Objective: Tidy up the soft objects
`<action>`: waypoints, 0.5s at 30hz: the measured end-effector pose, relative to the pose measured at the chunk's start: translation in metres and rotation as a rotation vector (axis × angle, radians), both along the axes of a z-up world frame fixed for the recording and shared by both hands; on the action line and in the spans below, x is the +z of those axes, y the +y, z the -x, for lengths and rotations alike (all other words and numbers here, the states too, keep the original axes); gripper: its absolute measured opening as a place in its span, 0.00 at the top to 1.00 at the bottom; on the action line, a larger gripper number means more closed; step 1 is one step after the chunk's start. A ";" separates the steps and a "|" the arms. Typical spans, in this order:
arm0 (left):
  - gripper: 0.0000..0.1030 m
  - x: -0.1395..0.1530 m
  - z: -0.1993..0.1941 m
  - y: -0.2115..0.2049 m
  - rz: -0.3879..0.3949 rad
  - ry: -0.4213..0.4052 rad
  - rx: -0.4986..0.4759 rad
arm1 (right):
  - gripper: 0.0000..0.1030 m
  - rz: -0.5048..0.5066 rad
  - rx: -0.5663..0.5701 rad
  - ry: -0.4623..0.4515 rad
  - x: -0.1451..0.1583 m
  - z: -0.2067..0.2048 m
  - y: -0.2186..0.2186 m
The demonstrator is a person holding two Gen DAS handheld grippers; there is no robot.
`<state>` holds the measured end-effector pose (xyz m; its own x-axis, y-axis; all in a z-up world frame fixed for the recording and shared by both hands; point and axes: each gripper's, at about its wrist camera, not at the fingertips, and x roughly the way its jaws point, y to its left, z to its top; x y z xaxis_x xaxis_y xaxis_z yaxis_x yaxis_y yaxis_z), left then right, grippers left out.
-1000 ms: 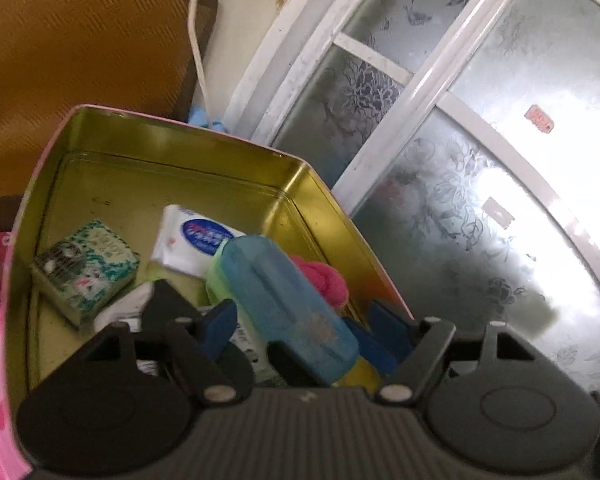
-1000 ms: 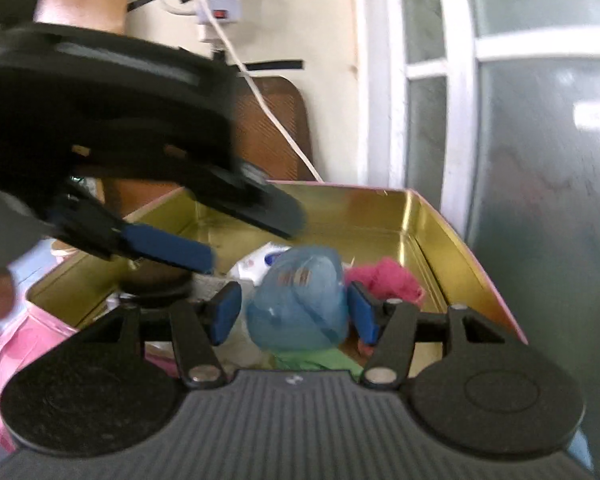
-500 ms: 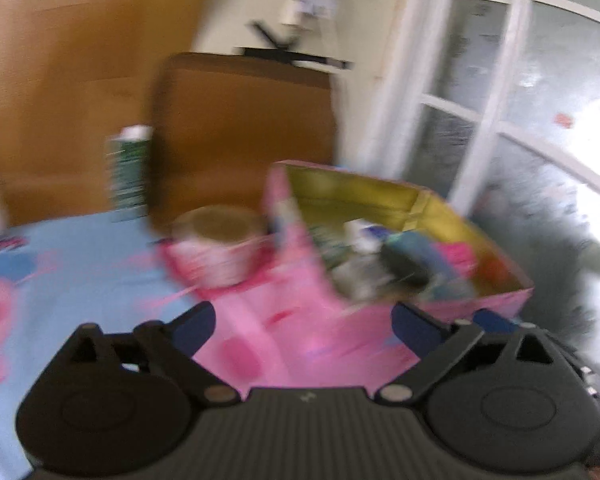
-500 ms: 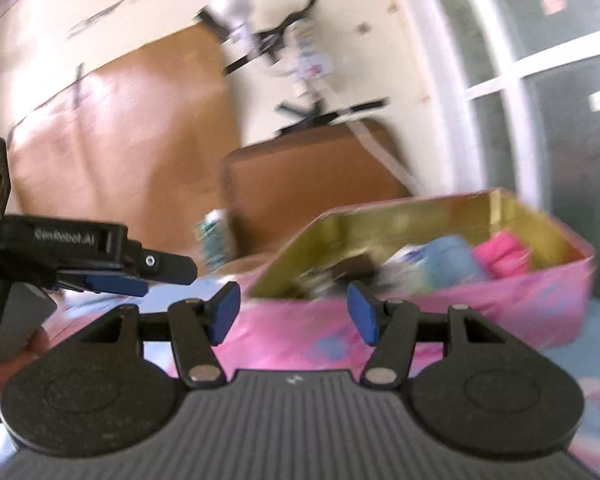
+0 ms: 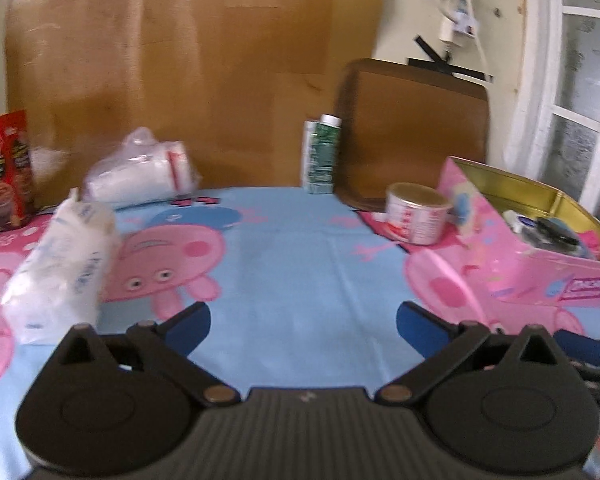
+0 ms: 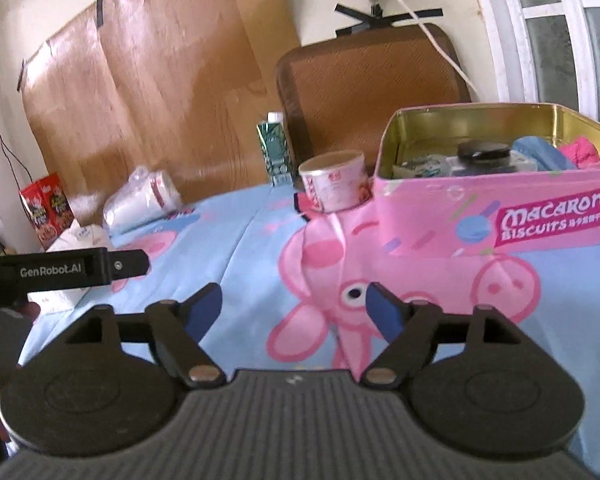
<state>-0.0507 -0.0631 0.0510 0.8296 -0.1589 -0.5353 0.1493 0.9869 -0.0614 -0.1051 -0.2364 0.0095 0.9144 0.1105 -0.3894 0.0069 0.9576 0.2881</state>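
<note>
Well apart: tin, right gripper.

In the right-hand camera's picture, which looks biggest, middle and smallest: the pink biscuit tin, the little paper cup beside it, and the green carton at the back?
1. Pink biscuit tin, by far the largest.
2. Paper cup.
3. Green carton. It looks about as large as the cup and stands farther from the camera, so their true order is unsure.

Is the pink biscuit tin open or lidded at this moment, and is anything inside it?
Open and partly filled: the pink biscuit tin shows its bare gold inner wall with no lid, and a blue pouch and pink cloth lie inside.
</note>
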 end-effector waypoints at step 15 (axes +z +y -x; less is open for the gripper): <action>0.00 0.000 0.008 -0.001 -0.135 0.002 0.022 | 0.10 -0.034 -0.032 0.031 0.004 -0.001 0.004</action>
<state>-0.0588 -0.0645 0.0507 0.8308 -0.0664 -0.5525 0.1271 0.9893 0.0722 -0.1036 -0.2319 0.0136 0.9052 0.0948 -0.4143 0.0470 0.9465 0.3194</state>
